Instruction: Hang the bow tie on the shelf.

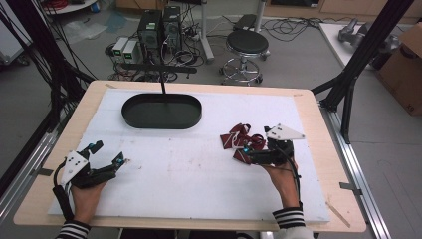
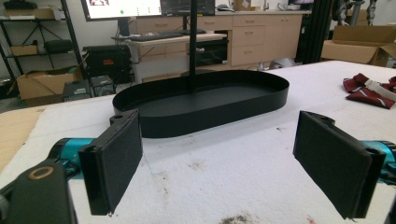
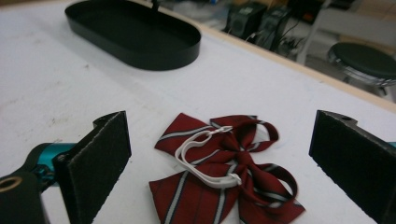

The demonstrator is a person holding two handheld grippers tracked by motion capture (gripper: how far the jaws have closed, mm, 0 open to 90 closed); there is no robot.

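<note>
High view looks down on a wooden surface (image 1: 318, 199) covered by a white mat (image 1: 199, 169), with grey floor, computer towers (image 1: 159, 27) and a black stool (image 1: 247, 42) beyond its far edge. On the far left part of the mat sits a black oval tray (image 1: 161, 111), empty, with a thin black post (image 1: 162, 82) rising at its far rim. Toward the right side lies a dark red bow tie (image 1: 244, 139) with pale stripes and a white elastic loop (image 3: 205, 156) resting across it. The right claw (image 1: 243, 152), held in a hand with a striped cuff, sits just at the bow's near edge; in the right gripper view its jaws stand wide apart, one on each side of the bow, gripping nothing. The left claw (image 1: 107, 152) rests near the front left of the mat, well apart from the tray, jaws spread wide and empty, pointing toward the tray.
</note>
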